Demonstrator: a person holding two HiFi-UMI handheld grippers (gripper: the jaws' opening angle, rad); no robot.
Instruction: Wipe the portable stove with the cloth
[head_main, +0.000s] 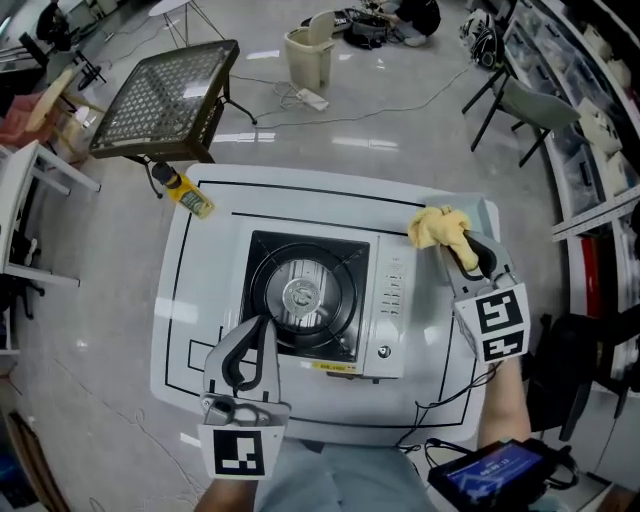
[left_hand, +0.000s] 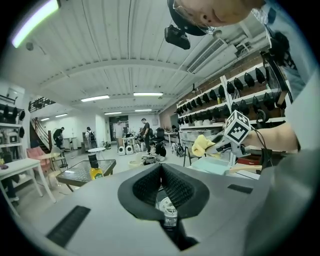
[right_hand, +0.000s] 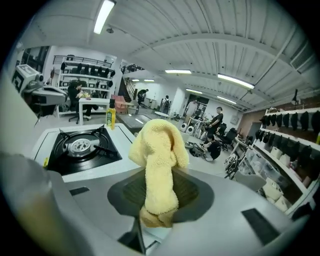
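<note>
Stove (head_main: 390, 300) corner behind left claw (head_main: 264, 323)

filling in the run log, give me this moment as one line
right gripper: shut on cloth, by far right corner of portable stove | left gripper: shut, empty, over its near left corner | wipe: not yet begun

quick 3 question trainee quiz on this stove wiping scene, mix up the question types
1. True or false: the right gripper is shut on the yellow cloth.
2. In the head view, the cloth is: A left of the stove, B just past the stove's back right corner, C in front of the stove.
3. Fill in: the left gripper has its jaws ___, holding nothing.
Key: 1 true; 2 B; 3 shut.
</note>
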